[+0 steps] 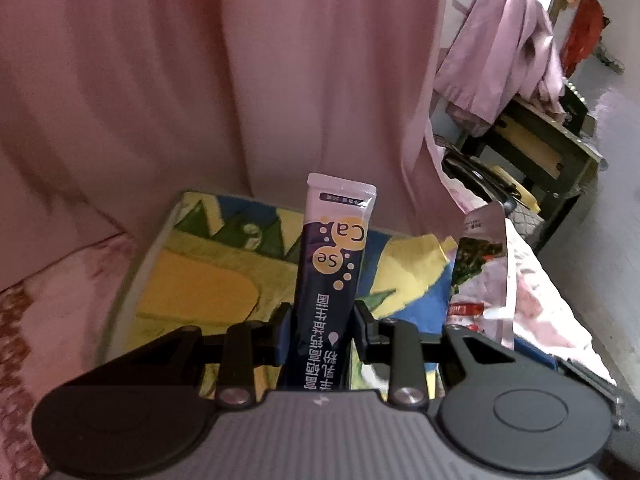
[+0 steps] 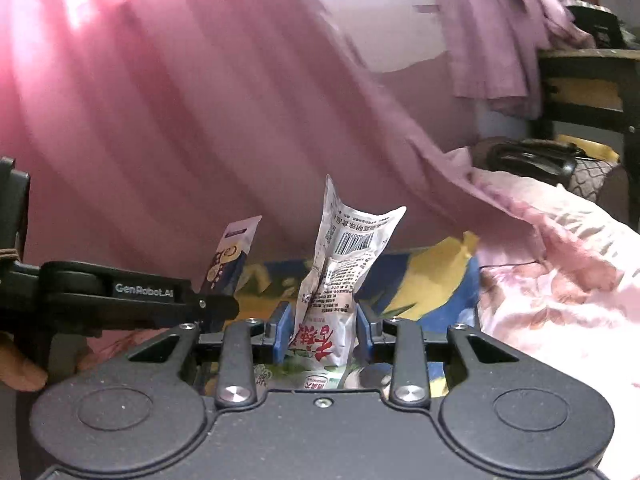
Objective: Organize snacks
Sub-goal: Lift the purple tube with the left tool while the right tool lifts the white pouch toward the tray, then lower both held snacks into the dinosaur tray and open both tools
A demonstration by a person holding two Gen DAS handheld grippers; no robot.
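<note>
Both tools are lifted over a bed draped in pale pink floral bedding [image 2: 560, 272], and a tall pink curtain [image 1: 200, 80] fills nearly everything ahead of them. The left gripper [image 1: 322, 320] has its jaws drawn in tight on a slim dark-blue sachet [image 1: 332, 256] marked with orange circles, which stands upright out past the fingertips with its white sealed end uppermost. The right gripper [image 2: 322, 326] is closed partway on a crumpled white snack packet [image 2: 340, 280], printed with red characters low down and a barcode near its twisted top; the blue pads press into its sides. Directly below and just beyond both tools lies a flat board or tray [image 1: 208, 272] with a cartoon print in yellow, blue and green, its pale rim curving off to the left gripper's left. From the right gripper's view, the left gripper [image 2: 224, 304] sits close on its left with the sachet [image 2: 230, 256] poking up from it, and a bit of the person's hand [image 2: 20, 368] shows at the lower left edge. Off to the right of both tools, past the bed's edge, stands a dark wooden table [image 1: 560, 152] with lilac cloth [image 1: 512, 48] heaped over it, a black bag [image 2: 532, 160] beneath it, and something red [image 1: 584, 28] hanging further back.
</note>
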